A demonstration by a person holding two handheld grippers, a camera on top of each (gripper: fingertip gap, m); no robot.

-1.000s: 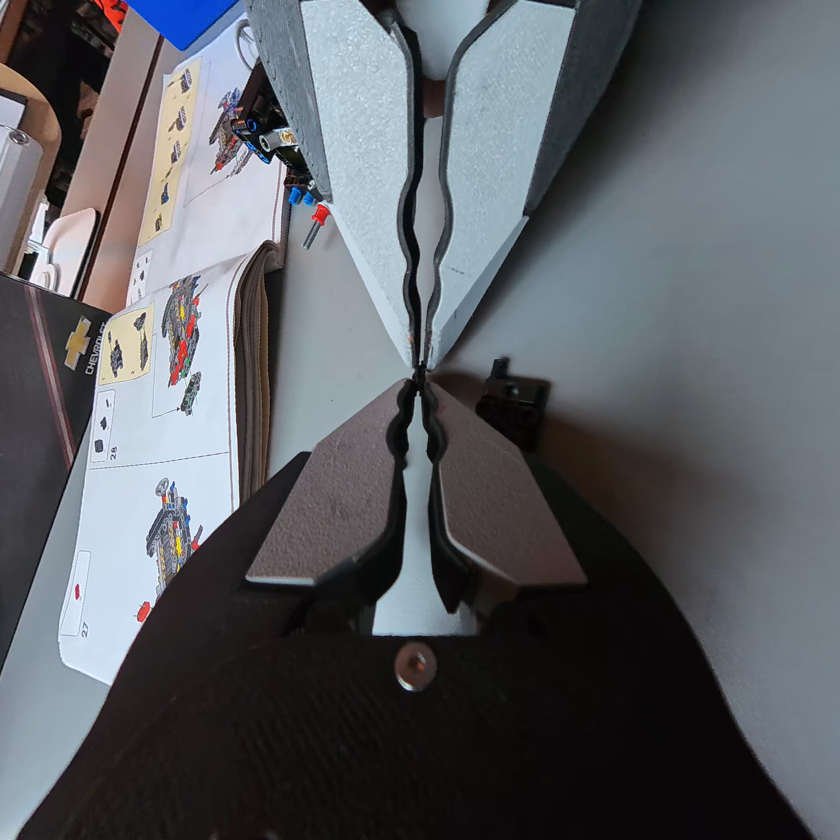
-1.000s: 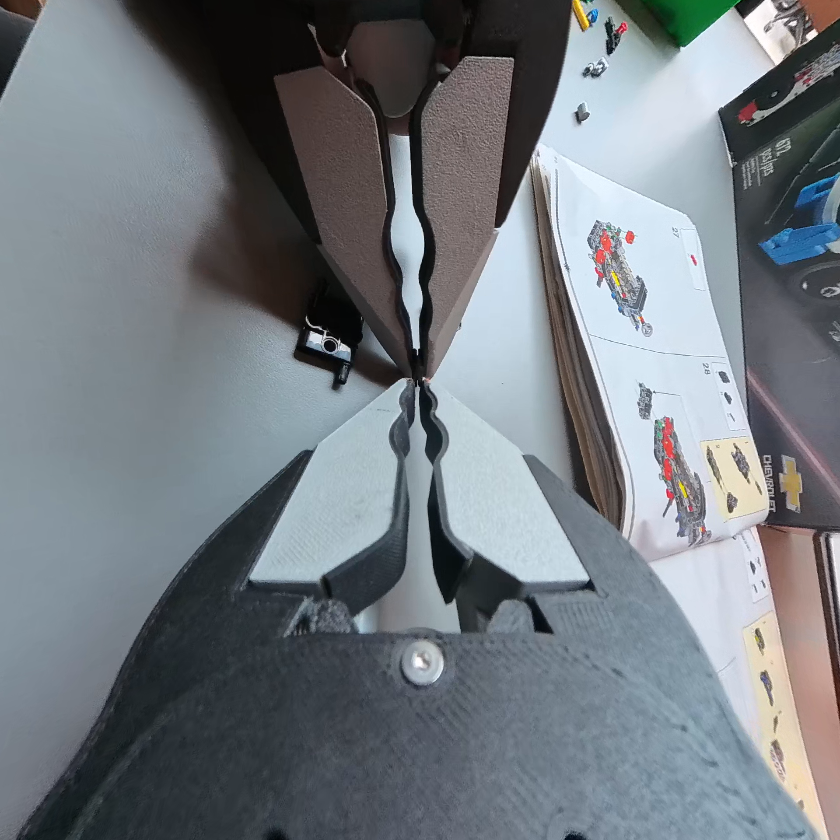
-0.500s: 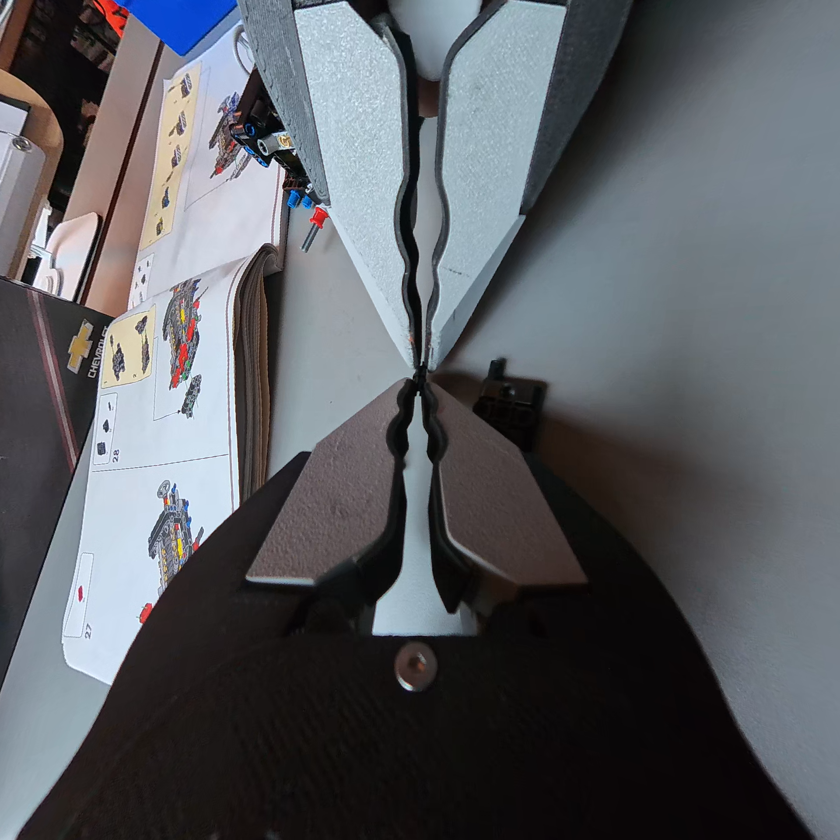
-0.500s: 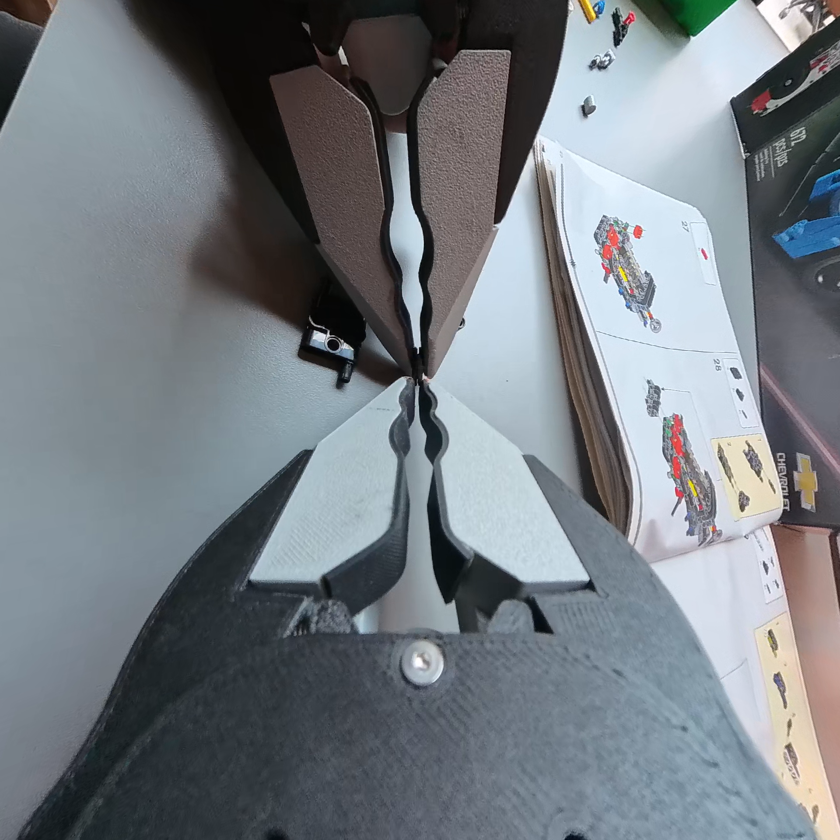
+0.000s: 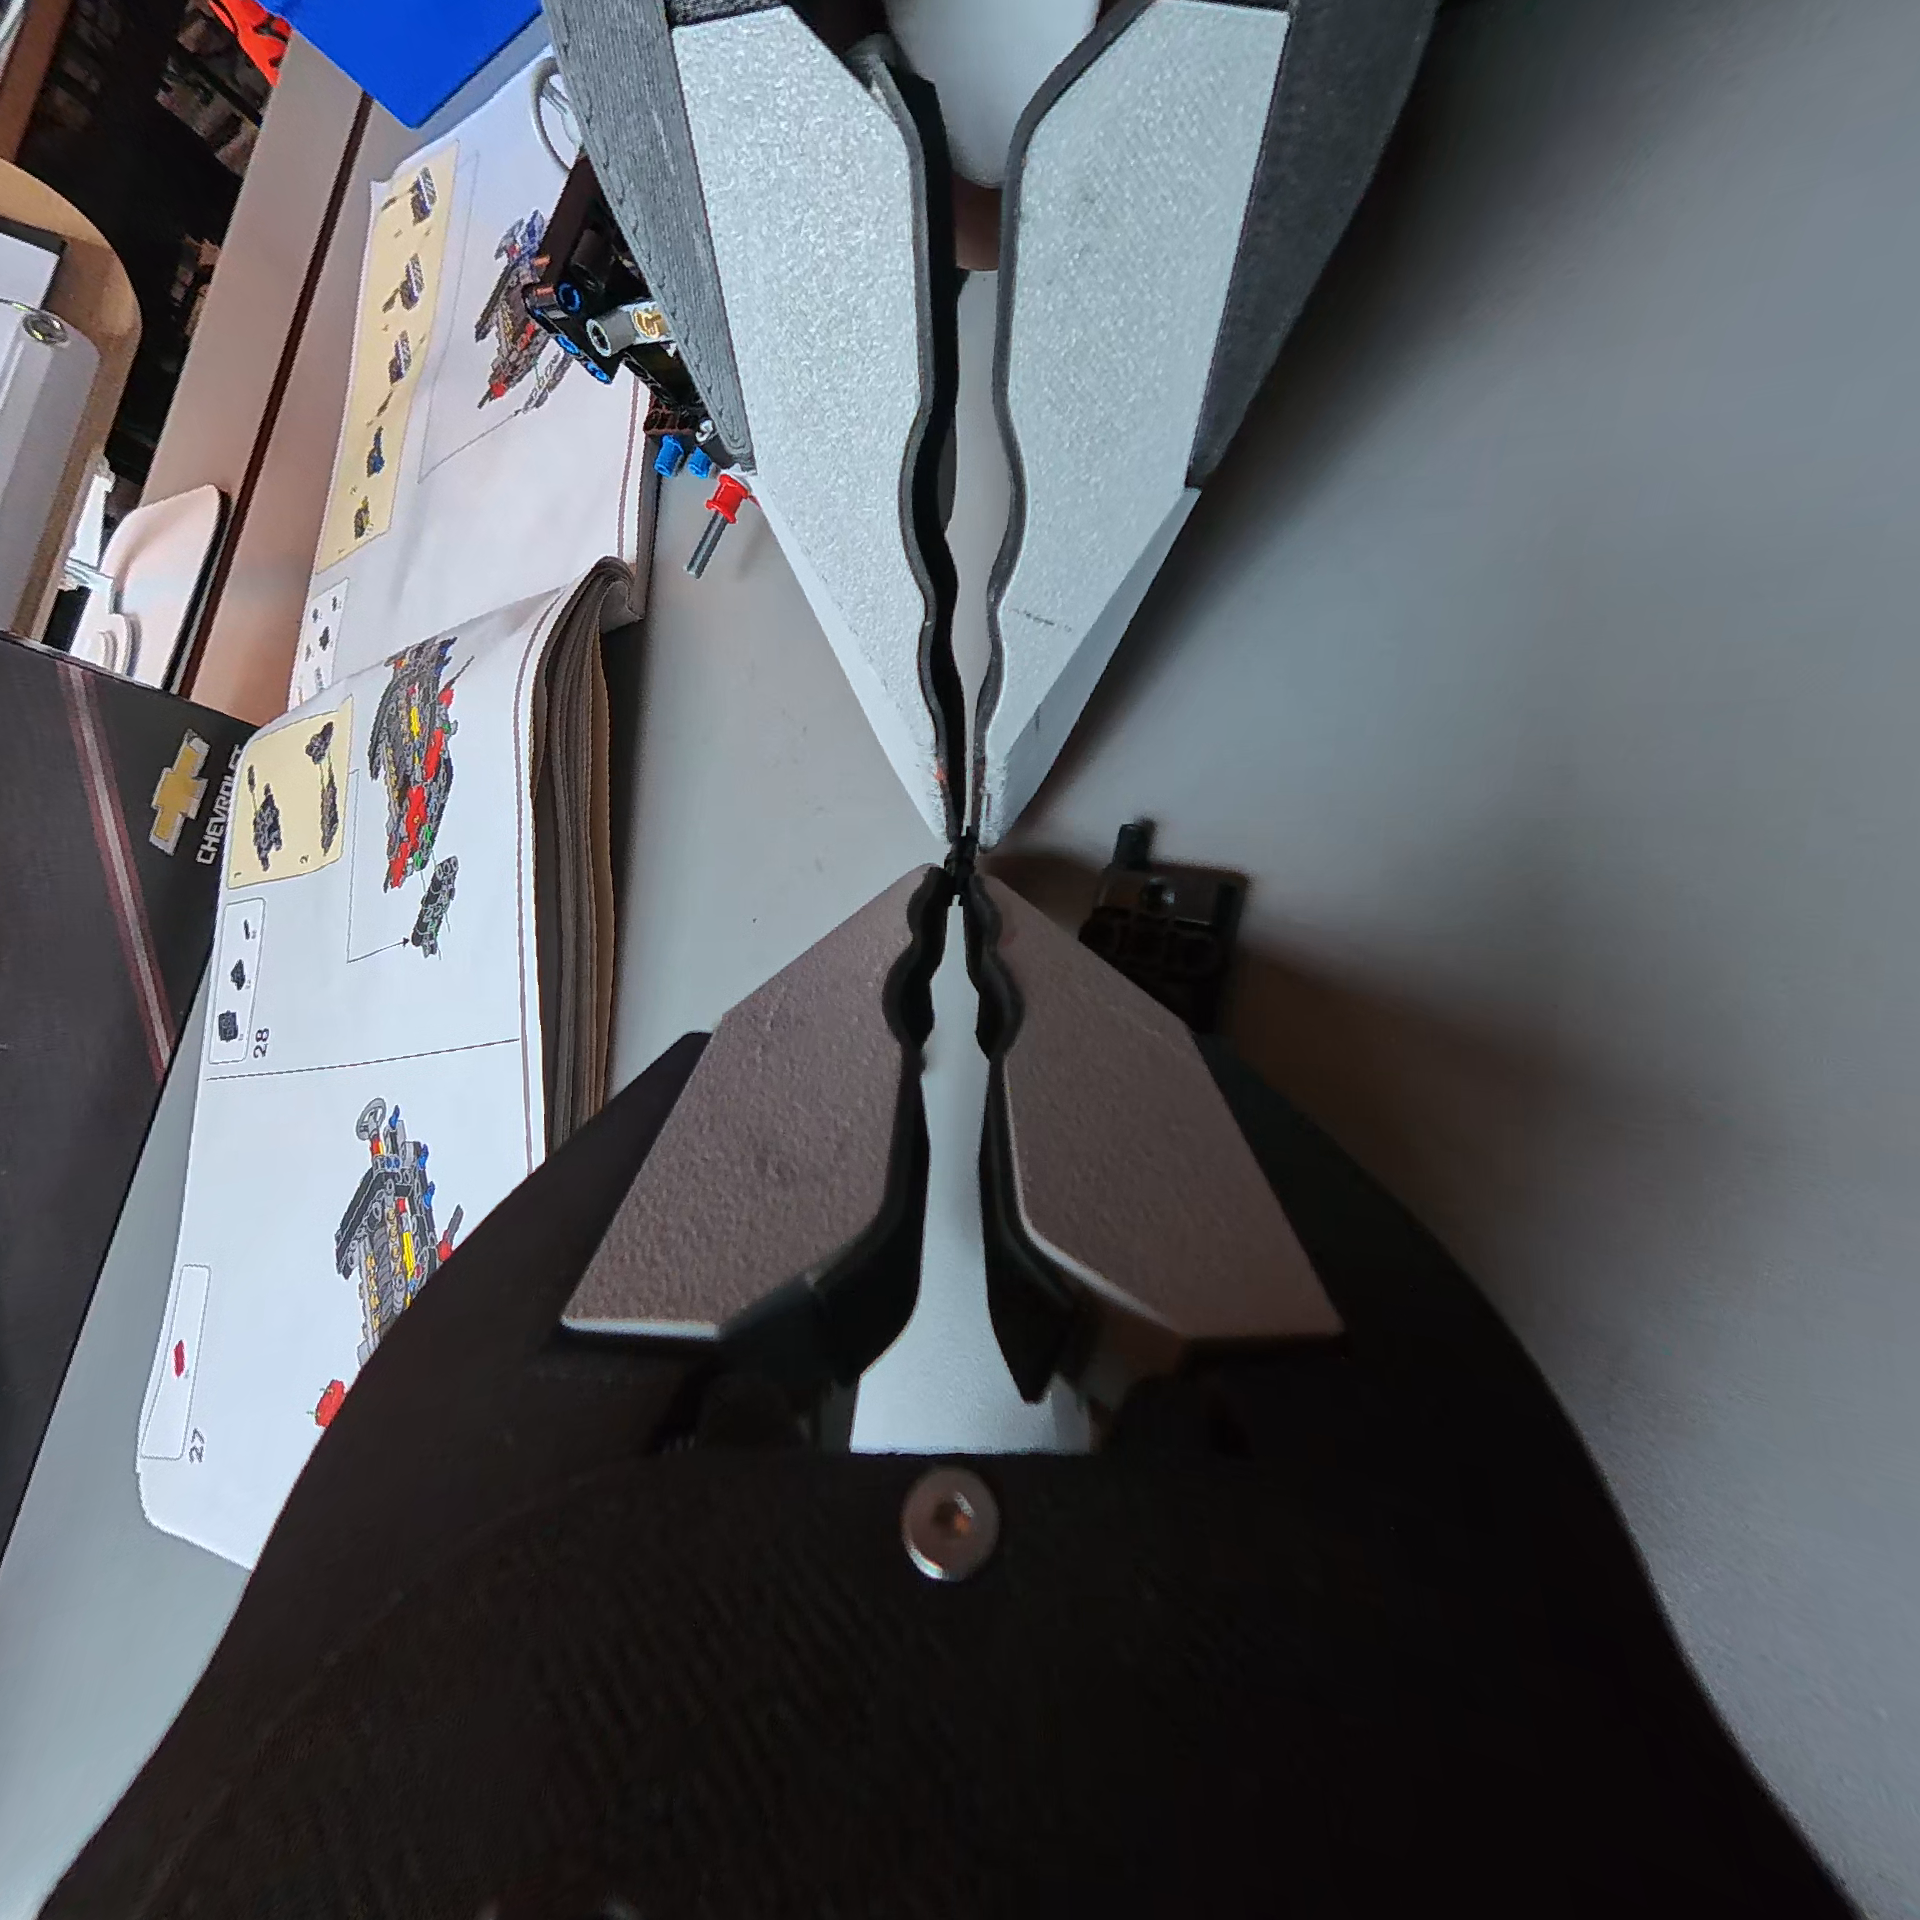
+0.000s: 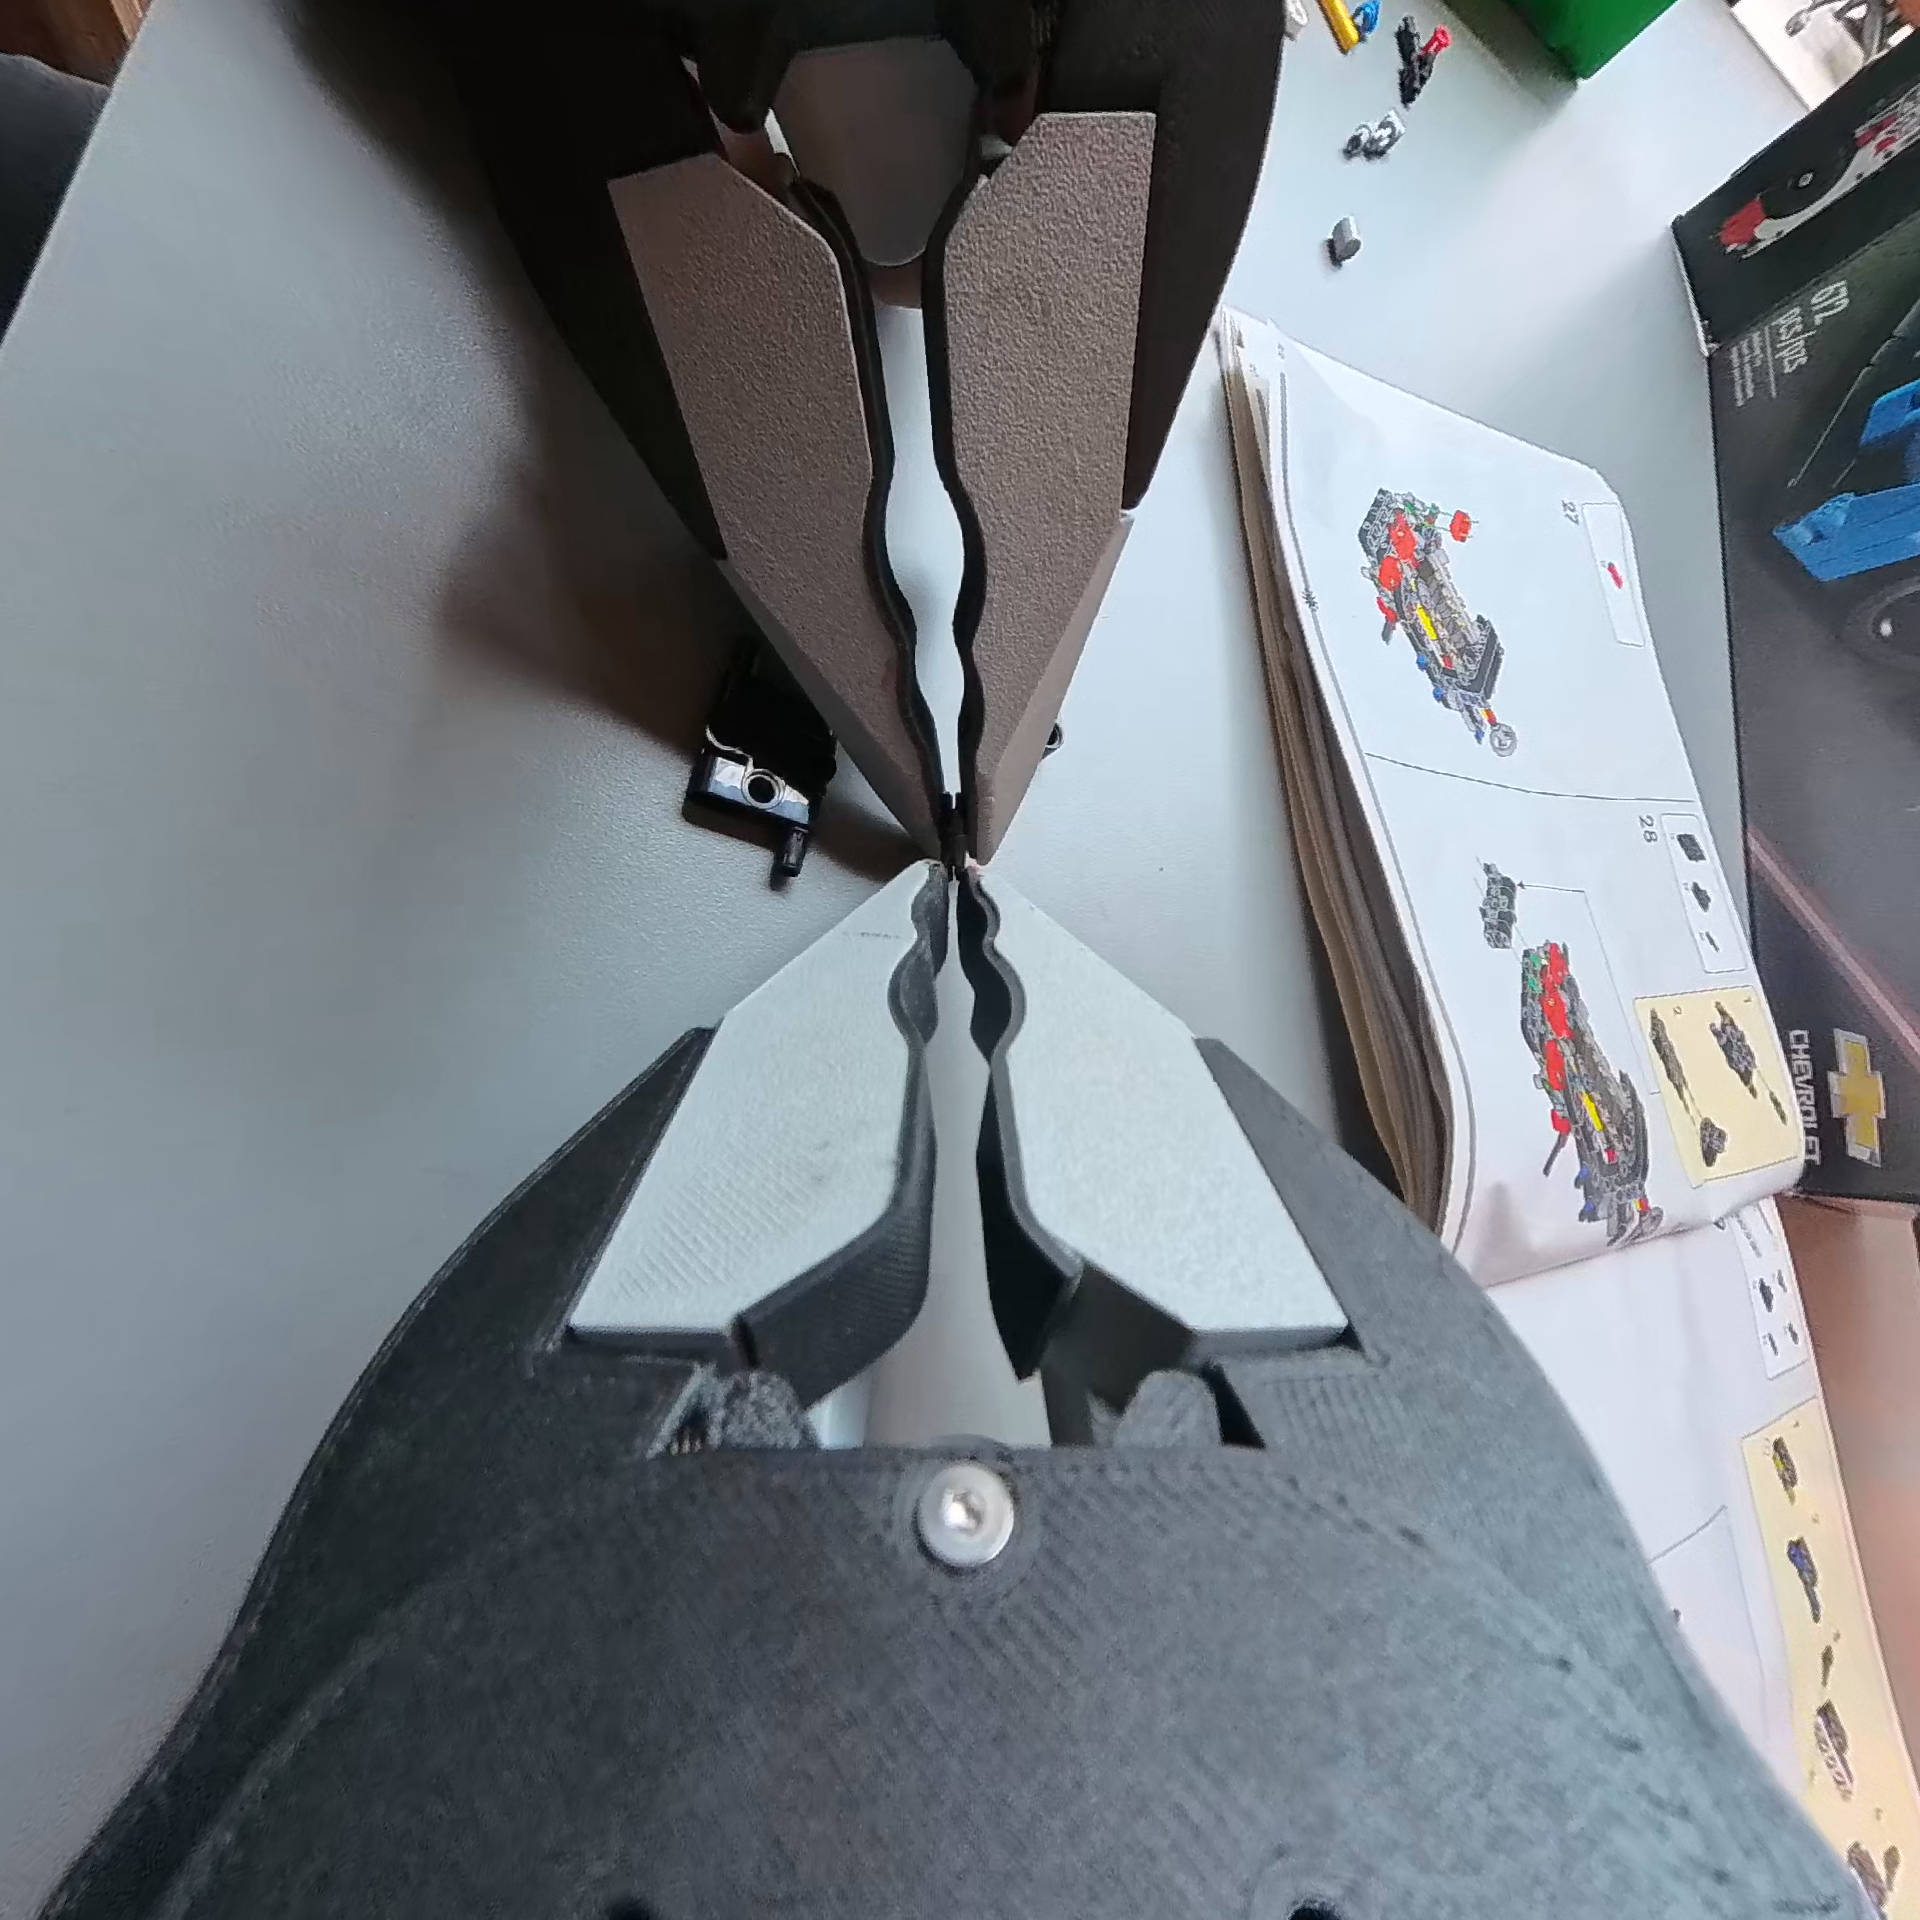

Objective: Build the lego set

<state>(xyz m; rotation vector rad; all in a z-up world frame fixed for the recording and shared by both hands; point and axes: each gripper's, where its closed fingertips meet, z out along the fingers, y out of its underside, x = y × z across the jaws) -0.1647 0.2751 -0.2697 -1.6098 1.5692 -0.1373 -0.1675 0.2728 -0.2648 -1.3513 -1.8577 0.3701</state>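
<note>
A tiny black lego pin (image 5: 961, 854) sits between the two grippers, pinched at both ends where their tips meet nose to nose above the grey worktop (image 5: 1558, 727). The left gripper (image 5: 958, 902) has its brown jaws together on the pin's near end; the right gripper (image 6: 951, 878), with pale grey jaws, is clamped on the other end. Just right of the left jaws, on the worktop, lies a small black lego assembly (image 5: 1158, 925); in the right wrist view it (image 6: 758, 769) lies just left of the jaws. Farther out, the open instruction booklet (image 6: 1507, 810) lies beside the jaws, with a dark set box (image 6: 1849, 520) beyond it. A red-headed pin (image 5: 720, 520) and a partly built black frame (image 5: 613, 322) lie near the booklet's spine.
</note>
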